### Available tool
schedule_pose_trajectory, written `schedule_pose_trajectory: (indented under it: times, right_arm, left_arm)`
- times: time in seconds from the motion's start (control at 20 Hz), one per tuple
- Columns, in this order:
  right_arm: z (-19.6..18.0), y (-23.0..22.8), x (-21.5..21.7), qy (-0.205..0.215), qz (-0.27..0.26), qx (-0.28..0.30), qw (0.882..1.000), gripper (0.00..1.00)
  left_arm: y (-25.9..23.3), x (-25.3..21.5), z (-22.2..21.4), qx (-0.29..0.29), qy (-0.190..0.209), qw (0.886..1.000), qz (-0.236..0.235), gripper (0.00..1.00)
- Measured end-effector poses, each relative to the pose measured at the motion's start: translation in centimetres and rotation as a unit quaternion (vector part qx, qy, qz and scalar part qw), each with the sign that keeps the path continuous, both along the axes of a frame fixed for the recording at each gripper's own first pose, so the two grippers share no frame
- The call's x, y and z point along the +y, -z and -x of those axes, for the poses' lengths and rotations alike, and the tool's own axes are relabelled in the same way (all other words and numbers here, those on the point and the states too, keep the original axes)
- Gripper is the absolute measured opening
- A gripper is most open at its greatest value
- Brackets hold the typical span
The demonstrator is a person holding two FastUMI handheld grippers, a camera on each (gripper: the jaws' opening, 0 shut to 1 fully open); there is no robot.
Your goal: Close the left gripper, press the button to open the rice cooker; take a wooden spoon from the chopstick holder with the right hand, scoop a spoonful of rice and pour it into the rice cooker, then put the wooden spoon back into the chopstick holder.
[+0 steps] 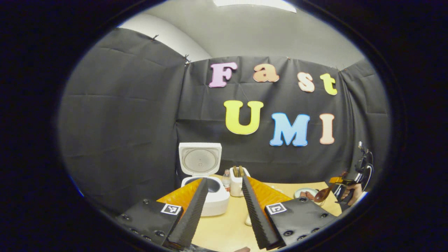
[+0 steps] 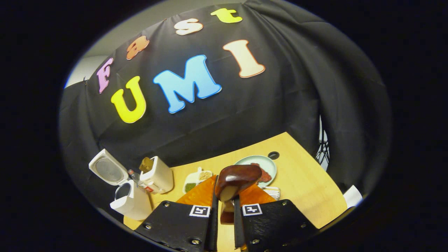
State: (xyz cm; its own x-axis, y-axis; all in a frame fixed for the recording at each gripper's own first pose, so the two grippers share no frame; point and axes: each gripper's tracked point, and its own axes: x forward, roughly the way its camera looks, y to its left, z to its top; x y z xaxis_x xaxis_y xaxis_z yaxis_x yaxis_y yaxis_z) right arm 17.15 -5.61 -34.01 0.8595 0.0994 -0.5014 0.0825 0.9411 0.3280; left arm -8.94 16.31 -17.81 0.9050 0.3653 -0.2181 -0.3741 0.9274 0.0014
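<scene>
Wooden spoon (image 2: 235, 182) is pinched at its handle between the fingers of the right tongs (image 2: 225, 213), bowl forward and raised off the surface (image 2: 308, 196); the bowl's inside faces away from the right gripper view, so whether it carries rice cannot be told. Seen from the left gripper view, the same spoon (image 1: 323, 193) hangs near the surface's right edge, just over the pale plate (image 1: 303, 192), with a hand (image 1: 351, 193) gripping the right tongs. That plate (image 2: 257, 164) holds some reddish-brown bits and lies toward the far right side of the surface. A small divided dish (image 2: 196, 179) with green and tan contents sits further left, near the middle. Chopstick holder (image 2: 158, 176) stands at the far edge, one more wooden utensil in it, with a small bottle (image 2: 134, 176) between it and the rice cooker (image 2: 128, 199). The cooker occupies the far left corner, lid (image 1: 200, 159) up, pot open. Left tongs (image 1: 221, 213) are spread, holding nothing, idle in front of the cooker. Judged step: button press done, spoon drawn; the scoop-and-carry phase is in hand. Next move calls for keeping the spoon bowl level while carrying it leftward across the surface, past the holder and bottle, to tip over the open pot.
</scene>
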Motion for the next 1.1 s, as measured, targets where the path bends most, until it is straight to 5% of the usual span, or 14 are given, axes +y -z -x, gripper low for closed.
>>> schedule_pose_trajectory:
  times: [0.25, 0.5, 0.75, 1.0, 1.1]
  right_arm:
    - [0.8, 0.2, 10.6, -0.063, -0.016, 0.007, 0.998, 0.19]
    - [0.4, 5.9, 18.7, -0.135, -0.02, 0.058, 0.989, 0.19]
    - [0.2, 12.5, 20.5, -0.188, 0.032, 0.088, 0.978, 0.19]
    - [0.2, 16.5, 21.4, -0.244, 0.116, 0.086, 0.959, 0.19]
    - [1.3, 18.0, 22.4, -0.264, 0.118, 0.101, 0.952, 0.19]
  left_arm:
    - [-0.5, 4.5, 0.8, -0.015, 0.015, 0.999, 0.024, 0.72]
    - [-1.0, 8.4, 1.1, -0.011, -0.023, 1.0, 0.011, 0.78]
    - [0.3, 10.1, 1.4, 0.023, -0.08, 0.996, -0.009, 0.84]
    - [1.7, 8.9, 1.5, 0.051, -0.106, 0.993, -0.014, 0.72]
    - [1.6, 8.8, 1.9, 0.056, -0.112, 0.992, -0.024, 0.78]
